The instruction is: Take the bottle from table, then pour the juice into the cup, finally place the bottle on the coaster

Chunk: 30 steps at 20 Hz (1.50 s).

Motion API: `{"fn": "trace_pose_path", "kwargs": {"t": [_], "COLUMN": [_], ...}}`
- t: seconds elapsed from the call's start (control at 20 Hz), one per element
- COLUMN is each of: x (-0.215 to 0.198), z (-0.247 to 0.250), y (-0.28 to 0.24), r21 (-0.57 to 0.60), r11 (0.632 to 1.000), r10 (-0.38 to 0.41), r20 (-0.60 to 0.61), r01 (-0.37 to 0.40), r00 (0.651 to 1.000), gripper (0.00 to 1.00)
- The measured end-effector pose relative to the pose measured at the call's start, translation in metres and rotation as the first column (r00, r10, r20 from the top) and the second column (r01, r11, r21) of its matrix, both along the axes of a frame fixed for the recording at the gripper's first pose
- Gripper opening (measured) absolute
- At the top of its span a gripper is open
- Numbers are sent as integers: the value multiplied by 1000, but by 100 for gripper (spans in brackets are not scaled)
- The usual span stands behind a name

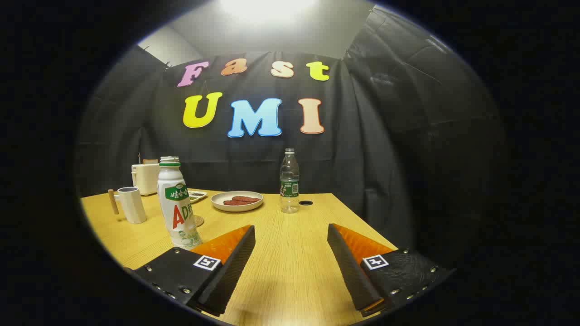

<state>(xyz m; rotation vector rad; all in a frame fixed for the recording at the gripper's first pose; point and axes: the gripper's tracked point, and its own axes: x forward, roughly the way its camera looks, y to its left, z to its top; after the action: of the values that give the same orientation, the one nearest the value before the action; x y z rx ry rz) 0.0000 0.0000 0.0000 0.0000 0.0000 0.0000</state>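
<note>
A white juice bottle (177, 206) with a green band and no cap stands upright on the wooden table (290, 253), just beyond my left finger and to its left. My gripper (291, 231) is open, with bare table between its fingers. A white cup (132, 204) with a wooden handle stands further left, beyond the bottle. A round brown coaster (199, 221) peeks out right behind the bottle, mostly hidden by it.
A clear plastic water bottle (289, 181) stands ahead between the fingers, far off. A round plate (237, 201) with dark food lies left of it, a small dish (197, 195) beside that. A white toaster (145, 178) sits at the back left. A dark hole (306, 203) marks the table.
</note>
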Motion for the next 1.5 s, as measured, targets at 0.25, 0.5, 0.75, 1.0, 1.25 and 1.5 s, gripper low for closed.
{"fn": "trace_pose_path", "kwargs": {"t": [0.25, 0.5, 0.75, 1.0, 1.25, 1.5], "x": [0, 3, 7, 54, 69, 34], "z": [-1, -1, -2, 10, 35, 59], "y": [0, 1, -1, -8, 5, 49], "r21": [0, -3, 3, 41, 48, 30], "r11": [1000, 1000, 1000, 999, 999, 999], "r10": [0, 6, -4, -25, -22, 21], "r20": [-1, -1, -11, -10, 32, 19], "r01": [0, -6, 4, 25, 21, -21], "r00": [1000, 1000, 1000, 1000, 999, 1000], "gripper": [98, 98, 98, 98, 98, 98]}}
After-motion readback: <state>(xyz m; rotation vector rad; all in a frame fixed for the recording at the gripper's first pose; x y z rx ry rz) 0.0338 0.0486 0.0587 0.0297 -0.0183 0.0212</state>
